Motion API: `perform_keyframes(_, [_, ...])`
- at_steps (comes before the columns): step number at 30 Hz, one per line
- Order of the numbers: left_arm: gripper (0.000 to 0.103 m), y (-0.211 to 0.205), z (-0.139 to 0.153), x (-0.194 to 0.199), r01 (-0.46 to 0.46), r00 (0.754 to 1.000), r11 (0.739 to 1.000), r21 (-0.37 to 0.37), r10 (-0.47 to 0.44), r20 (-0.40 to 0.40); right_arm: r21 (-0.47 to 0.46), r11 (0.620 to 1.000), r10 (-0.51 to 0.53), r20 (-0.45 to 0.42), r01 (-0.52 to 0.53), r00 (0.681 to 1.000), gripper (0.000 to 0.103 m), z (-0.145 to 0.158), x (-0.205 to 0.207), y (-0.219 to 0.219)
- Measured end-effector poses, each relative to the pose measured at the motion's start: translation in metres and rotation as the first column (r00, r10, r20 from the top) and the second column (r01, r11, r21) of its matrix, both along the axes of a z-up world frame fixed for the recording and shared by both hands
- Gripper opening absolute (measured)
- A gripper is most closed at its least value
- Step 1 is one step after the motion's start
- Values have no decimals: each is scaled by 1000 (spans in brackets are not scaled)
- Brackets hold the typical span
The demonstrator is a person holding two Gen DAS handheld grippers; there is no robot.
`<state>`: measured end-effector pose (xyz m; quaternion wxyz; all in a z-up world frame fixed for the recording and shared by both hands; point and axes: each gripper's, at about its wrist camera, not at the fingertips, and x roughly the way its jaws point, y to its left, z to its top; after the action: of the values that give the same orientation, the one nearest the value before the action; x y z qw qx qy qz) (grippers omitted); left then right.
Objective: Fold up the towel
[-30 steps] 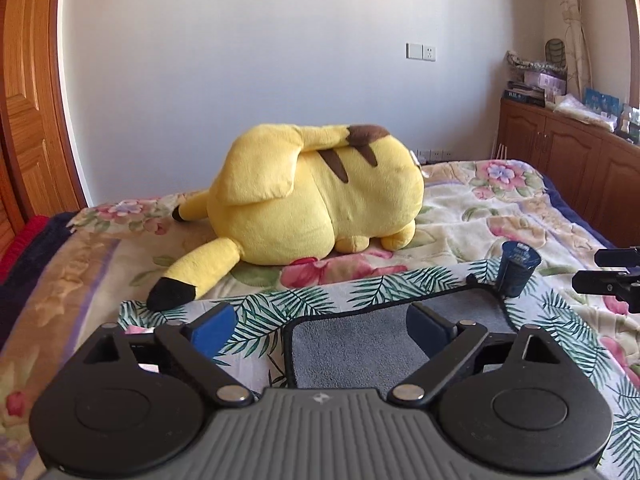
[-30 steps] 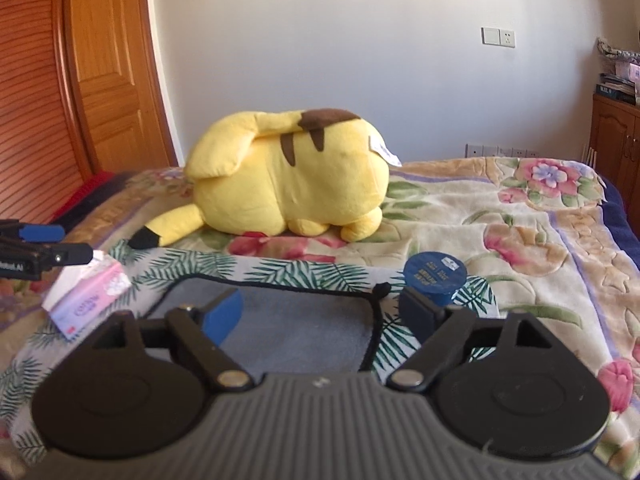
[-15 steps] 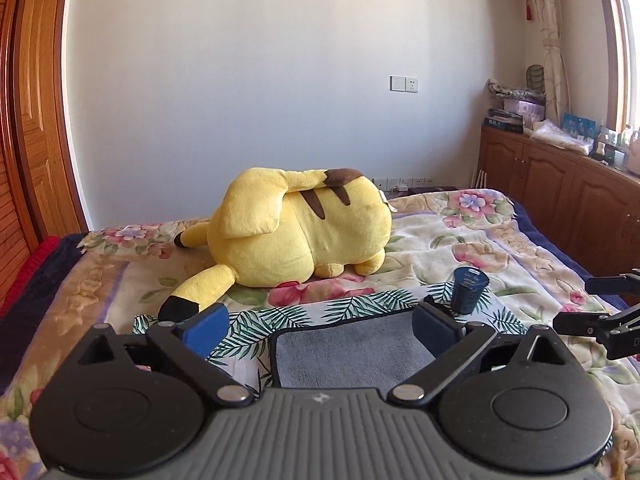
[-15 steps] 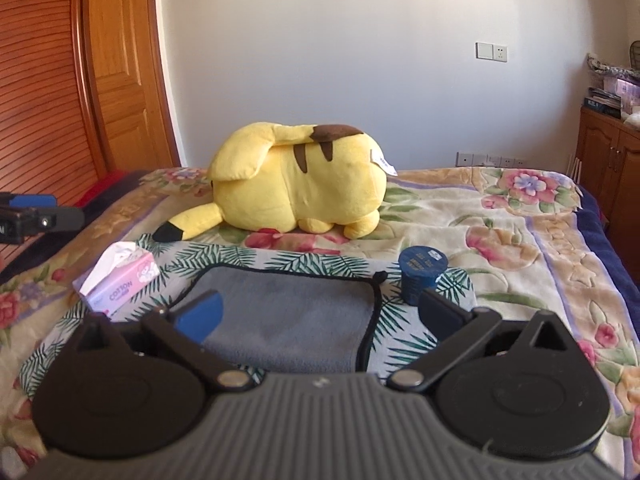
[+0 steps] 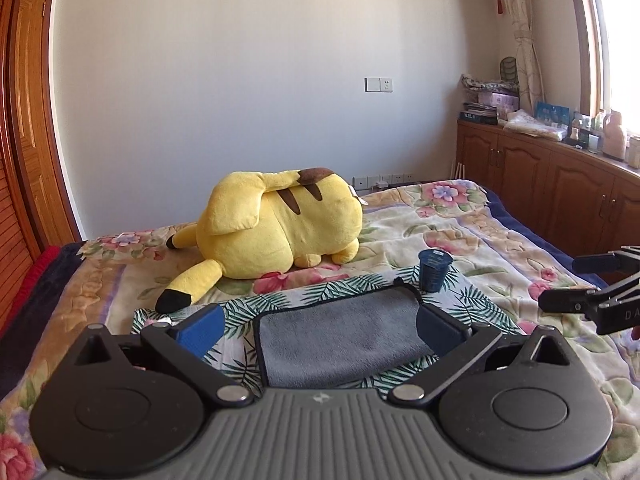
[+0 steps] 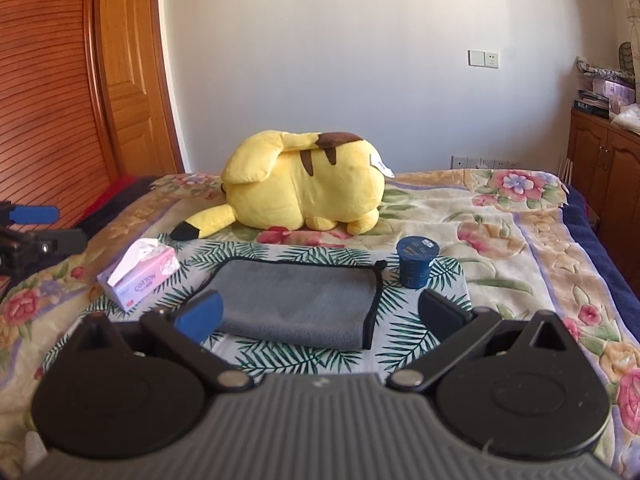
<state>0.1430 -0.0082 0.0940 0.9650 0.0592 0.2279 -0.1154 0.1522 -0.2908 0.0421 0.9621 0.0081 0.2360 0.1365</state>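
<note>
Towel [image 6: 298, 304]: grey, lies folded flat on the palm-print cloth [image 6: 320, 354] on the bed, likely finished | left hand-held gripper [image 5: 320, 326]: you hold it released, empty, raised near the towel | right hand-held gripper [image 6: 320, 312]: released, empty | blue cup [image 6: 417, 262] just right; tissue pack [image 6: 140, 274] left; plush [image 6: 304, 184] far.

One towel [image 6: 298, 304], one plush [image 6: 304, 186], one cup [image 6: 417, 262], apparently one tissue pack [image 6: 140, 274].

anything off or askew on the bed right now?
Nothing spilled or damaged. The grey towel lies folded flat on the palm-print cloth, the blue cup stands upright beside it, and the tissue box sits angled at the left.
</note>
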Motion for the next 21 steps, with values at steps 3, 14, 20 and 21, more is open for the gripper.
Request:
perform_keyframes(3, [84,-2,-3,-12,-1,1000,1000,-6,1,-5,5,1000,1,9,-1,1000,103,4,-10,1])
perform_keyframes(14, [84,-11,-17,-55,-32,999,998,63,32,2,-1,1000,-2,35,2,999,103,3,-42,12])
perform_keyframes(20, [84,-4,-31,-76,-63,998,997,40,63,-15,8,1000,7,37,-7,999,103,-2,-60,21])
perform_keyframes(21, [84,-3,-33,-79,-67,998,997,35,68,-20,-1,1000,10,41,-10,999,103,-2,-64,23])
